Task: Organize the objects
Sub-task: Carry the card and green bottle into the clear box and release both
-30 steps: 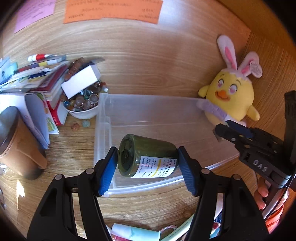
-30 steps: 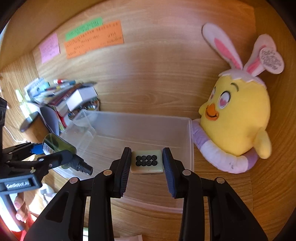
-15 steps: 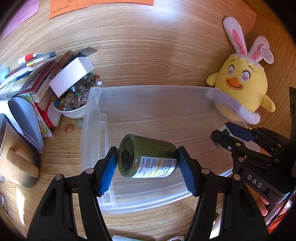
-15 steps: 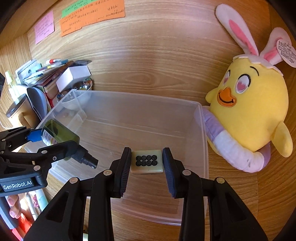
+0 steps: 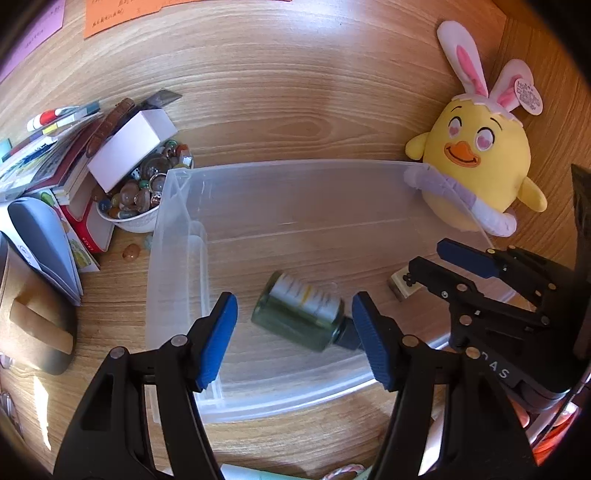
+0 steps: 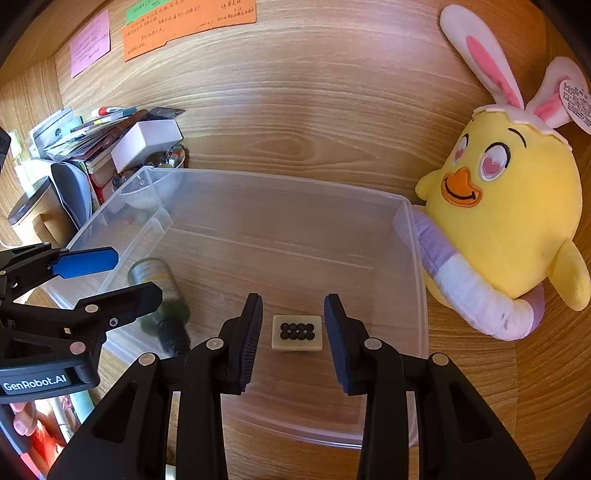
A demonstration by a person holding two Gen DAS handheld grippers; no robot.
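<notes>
I am working at a wooden desk (image 6: 332, 110) in someone's home study corner. A clear plastic bin (image 6: 417, 258) sits mid-desk; right of it leans a yellow chick plush (image 6: 509, 221), left of it books (image 5: 74, 162) and a bowl of glass beads (image 5: 144, 192), and behind it sticky notes (image 6: 184, 26).

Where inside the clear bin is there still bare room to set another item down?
The clear plastic bin is bare along its far half, between the back wall and the yellow plush chick. The near left holds the green glass bottle, the near middle the cream tile. Outside, the left is crowded by the bowl of beads.
</notes>
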